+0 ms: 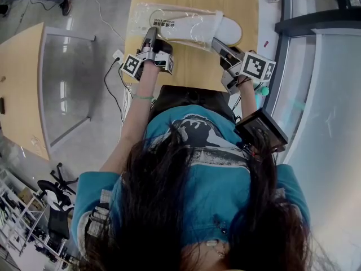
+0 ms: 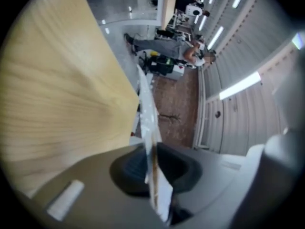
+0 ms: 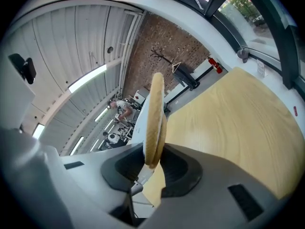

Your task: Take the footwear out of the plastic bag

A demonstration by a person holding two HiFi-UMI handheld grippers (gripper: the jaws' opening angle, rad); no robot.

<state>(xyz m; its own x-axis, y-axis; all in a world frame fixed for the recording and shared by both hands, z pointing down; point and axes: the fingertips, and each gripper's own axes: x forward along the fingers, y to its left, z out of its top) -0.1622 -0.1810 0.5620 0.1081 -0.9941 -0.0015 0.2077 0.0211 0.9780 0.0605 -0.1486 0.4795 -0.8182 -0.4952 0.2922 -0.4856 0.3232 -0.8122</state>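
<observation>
lying across the far part of the wooden table (image 1: 194, 66), the white slipper (image 1: 228, 30) is poking partway out of the right end of the clear plastic bag (image 1: 169, 17). i am pinching the slipper's tan sole edge between the jaws of my right gripper (image 1: 217, 43), which are pressing on it from both sides. my left gripper (image 1: 149, 36) is clamping the thin film at the bag's opposite end, its jaws nearly together on the plastic. a person is standing far off across the room.
</observation>
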